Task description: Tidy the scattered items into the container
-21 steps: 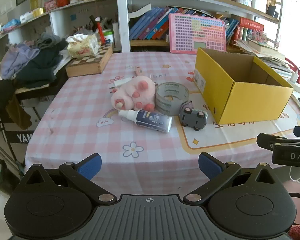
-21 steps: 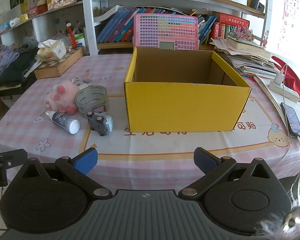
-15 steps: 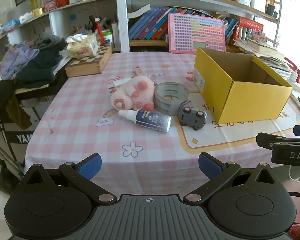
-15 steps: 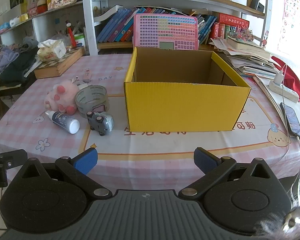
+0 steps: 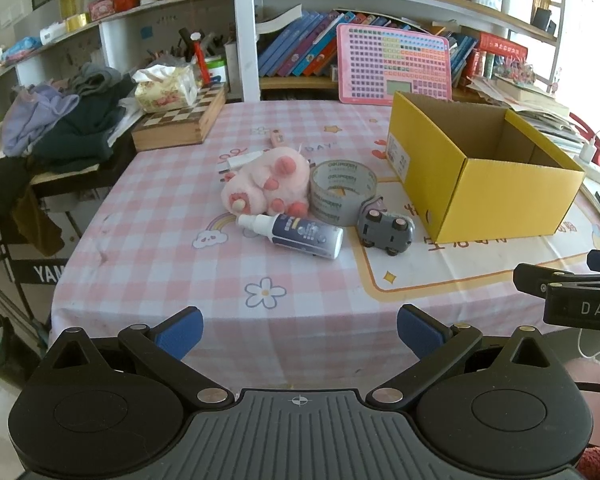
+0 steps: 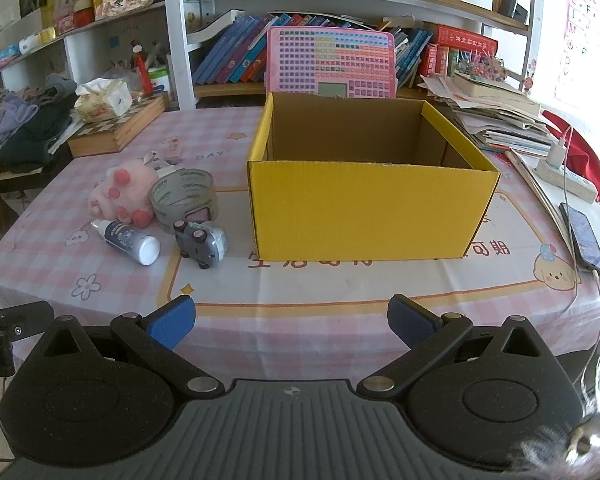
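Note:
An open yellow cardboard box stands on the pink checked tablecloth. Left of it lie a pink plush toy, a roll of clear tape, a small spray bottle on its side and a grey toy car. My left gripper hangs open over the table's near edge, well short of the items. In front of the box my right gripper is open too, with nothing between its fingers.
A wooden chessboard box with a tissue pack sits at the back left beside a pile of clothes. A pink keyboard toy leans against the bookshelf. Papers, a power strip and a phone lie right of the box.

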Demonstrator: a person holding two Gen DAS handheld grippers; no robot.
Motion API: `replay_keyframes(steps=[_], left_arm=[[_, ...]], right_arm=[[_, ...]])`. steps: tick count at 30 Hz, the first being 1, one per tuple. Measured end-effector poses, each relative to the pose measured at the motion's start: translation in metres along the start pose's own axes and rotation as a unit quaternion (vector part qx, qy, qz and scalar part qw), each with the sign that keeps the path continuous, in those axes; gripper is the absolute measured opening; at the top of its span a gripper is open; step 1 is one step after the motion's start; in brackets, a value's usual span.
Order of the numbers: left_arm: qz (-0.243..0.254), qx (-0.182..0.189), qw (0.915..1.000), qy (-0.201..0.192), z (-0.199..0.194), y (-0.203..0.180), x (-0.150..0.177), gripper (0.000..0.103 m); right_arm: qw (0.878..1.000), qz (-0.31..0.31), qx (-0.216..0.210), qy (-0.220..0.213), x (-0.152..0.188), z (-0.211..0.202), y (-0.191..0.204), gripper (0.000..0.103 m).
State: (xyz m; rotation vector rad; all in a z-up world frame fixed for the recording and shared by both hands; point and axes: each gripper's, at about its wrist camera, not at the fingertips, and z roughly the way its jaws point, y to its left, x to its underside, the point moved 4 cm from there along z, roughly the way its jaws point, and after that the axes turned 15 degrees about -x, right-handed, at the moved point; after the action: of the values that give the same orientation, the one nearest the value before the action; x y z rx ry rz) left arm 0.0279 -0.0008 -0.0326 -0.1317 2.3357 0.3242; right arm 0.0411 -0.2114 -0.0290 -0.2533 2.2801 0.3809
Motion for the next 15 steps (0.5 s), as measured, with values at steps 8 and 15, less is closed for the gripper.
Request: replay_keyframes(steps=[8, 15], left_arm=[[0.001, 0.0, 1.0, 0.0, -0.0003, -0.0003, 0.0006, 0.103], [0.001, 0.0, 1.0, 0.0, -0.0001, -0.0013, 0.001, 0.103]], right_arm=[[1.0, 0.002, 0.0, 0.0, 0.0004, 0.0006, -0.0009, 0.103], [1.0, 0.005, 0.001, 0.001, 0.001, -0.0003, -0.002, 0.103]])
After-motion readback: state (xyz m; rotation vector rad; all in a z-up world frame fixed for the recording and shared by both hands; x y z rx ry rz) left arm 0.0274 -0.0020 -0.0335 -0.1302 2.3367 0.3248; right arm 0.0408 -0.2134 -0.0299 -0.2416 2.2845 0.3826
